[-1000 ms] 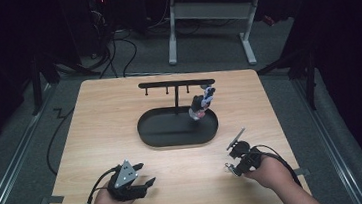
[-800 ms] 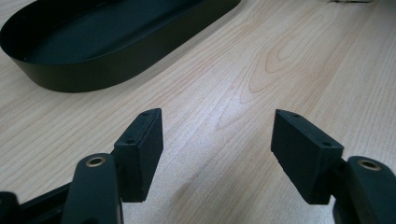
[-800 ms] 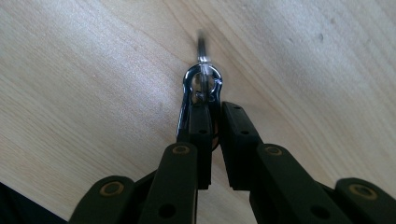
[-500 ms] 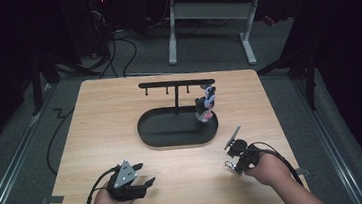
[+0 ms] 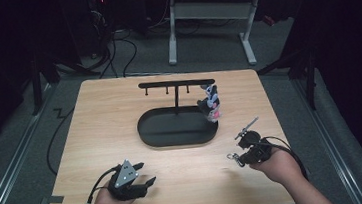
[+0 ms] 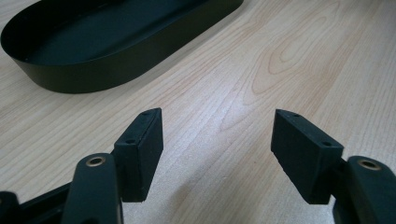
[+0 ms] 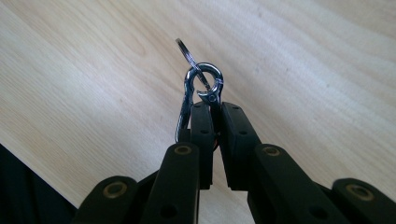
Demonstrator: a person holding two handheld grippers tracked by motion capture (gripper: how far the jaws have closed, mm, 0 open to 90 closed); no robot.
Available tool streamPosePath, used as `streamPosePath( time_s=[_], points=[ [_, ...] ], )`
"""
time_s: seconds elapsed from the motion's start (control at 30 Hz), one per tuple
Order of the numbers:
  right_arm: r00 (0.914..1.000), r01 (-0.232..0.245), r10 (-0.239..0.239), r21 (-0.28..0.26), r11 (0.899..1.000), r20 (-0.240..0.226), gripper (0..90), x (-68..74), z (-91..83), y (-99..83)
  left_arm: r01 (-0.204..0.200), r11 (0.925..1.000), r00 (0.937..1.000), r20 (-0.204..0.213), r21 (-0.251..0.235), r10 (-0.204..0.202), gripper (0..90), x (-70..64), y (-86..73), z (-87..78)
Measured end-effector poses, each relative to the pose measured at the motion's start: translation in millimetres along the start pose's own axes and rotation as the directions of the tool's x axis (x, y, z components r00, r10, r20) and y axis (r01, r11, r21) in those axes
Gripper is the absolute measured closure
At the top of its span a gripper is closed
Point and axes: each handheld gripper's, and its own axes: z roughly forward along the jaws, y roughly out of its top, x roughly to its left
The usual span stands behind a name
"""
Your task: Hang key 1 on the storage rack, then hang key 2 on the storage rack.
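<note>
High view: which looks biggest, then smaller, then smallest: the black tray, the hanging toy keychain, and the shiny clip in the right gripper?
1. Black tray, by far the largest.
2. Hanging keychain.
3. Shiny clip held by the right gripper, smallest; part is hidden between the jaws.

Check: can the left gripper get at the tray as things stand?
Probably yes. The left gripper rests open on the table, and in its own view only bare wood lies between its jaws and the tray; the right gripper is off to the side.
</note>
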Motion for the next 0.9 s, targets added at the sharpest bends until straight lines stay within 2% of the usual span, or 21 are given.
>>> streamPosePath(
  time_s=[0.2, 0.4, 0.47, 0.5, 0.7, 0.83, 0.9],
  points=[
    [0.9999, 0.010, -0.010, -0.019, 1.000, 0.007, 84.9, 3.2, -9.2, 10.7, 0.011, 0.9996, 0.9999, -0.003, -0.024, -0.011, 35.0, 1.3, 2.3, -1.6],
    [0.9992, 0.037, -0.037, -0.017, 0.999, 0.017, 84.8, 7.0, -12.8, 21.0, -0.001, 0.9998, 1.0000, 0.001, -0.022, 0.001, 35.0, -0.1, 4.2, 0.5],
    [0.9996, 0.018, -0.018, -0.011, 1.000, 0.023, 84.9, 8.9, -15.6, 23.9, 0.000, 0.9996, 1.0000, 0.002, -0.028, 0.000, 35.0, 0.3, 4.8, 1.3],
    [0.9988, 0.041, -0.040, -0.018, 0.999, 0.027, 84.9, 7.8, -16.8, 26.3, -0.001, 0.9996, 1.0000, 0.002, -0.027, 0.001, 35.0, 0.4, 4.9, 1.5],
    [0.9987, 0.042, -0.041, -0.032, 0.999, 0.031, 84.9, 7.6, -23.3, 34.8, -0.002, 0.9997, 1.0000, 0.005, -0.025, 0.002, 35.1, -0.2, 4.2, 0.2],
    [0.9988, 0.036, -0.035, -0.031, 0.999, 0.034, 84.8, 8.4, -25.2, 41.5, 0.002, 0.9991, 1.0000, 0.000, -0.042, -0.002, 35.1, -1.1, 5.2, -2.3],
    [0.9983, 0.050, -0.048, -0.032, 0.998, 0.034, 84.8, 9.5, -25.8, 44.9, -0.002, 0.9993, 1.0000, -0.001, -0.037, 0.002, 35.0, -2.0, 4.4, -3.5]
  ],
)
